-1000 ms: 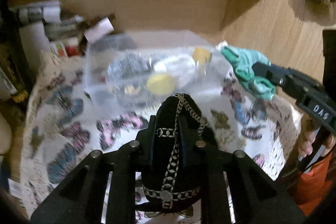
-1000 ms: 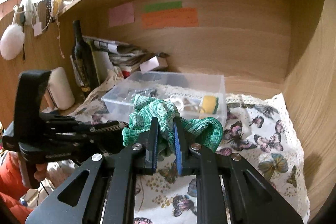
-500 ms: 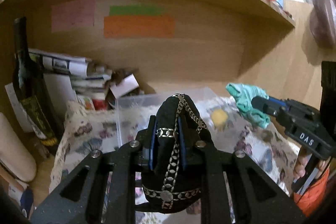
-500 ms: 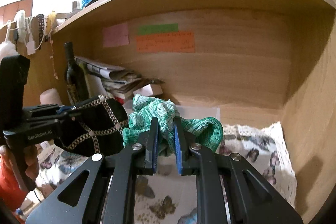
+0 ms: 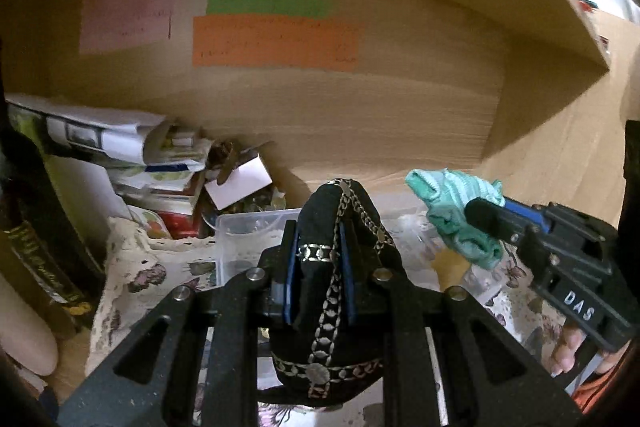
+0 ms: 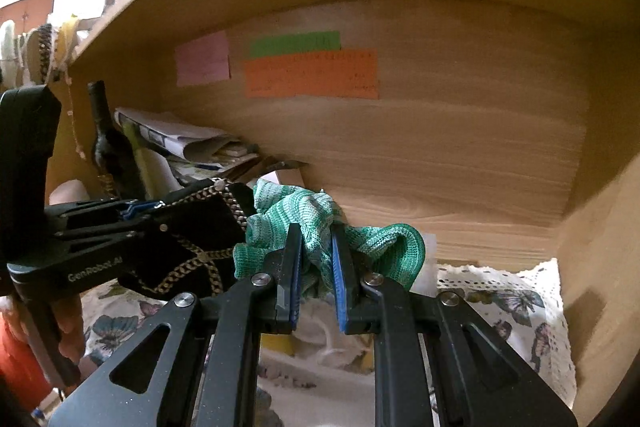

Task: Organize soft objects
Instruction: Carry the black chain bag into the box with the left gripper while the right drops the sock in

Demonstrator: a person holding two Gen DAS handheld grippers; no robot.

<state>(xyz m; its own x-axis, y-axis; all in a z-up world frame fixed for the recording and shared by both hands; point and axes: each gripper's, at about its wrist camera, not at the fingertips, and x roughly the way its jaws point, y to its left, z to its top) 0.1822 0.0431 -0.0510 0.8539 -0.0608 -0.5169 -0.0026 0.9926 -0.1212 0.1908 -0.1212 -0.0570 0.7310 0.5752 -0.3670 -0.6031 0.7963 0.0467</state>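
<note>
Left wrist view: clear plastic bin [image 5: 244, 239] sits mid-frame behind left gripper [image 5: 318, 263], papers [image 5: 120, 143] & dark bottle [image 5: 36, 247] at left. It's clamped on black chain-trimmed cap [image 5: 332, 291], long axis up-down, crown up. Right gripper [image 6: 316, 267] pinches green knit cloth [image 6: 308, 219], bunched sideways, centre frame.

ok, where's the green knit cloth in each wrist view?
Left wrist: green knit cloth sits right of centre, clamped in the right gripper coming in from the right edge.
Right wrist: the cloth is at centre, between that gripper's blue pads.
Shared landmark: the orange note on the back wall.
</note>
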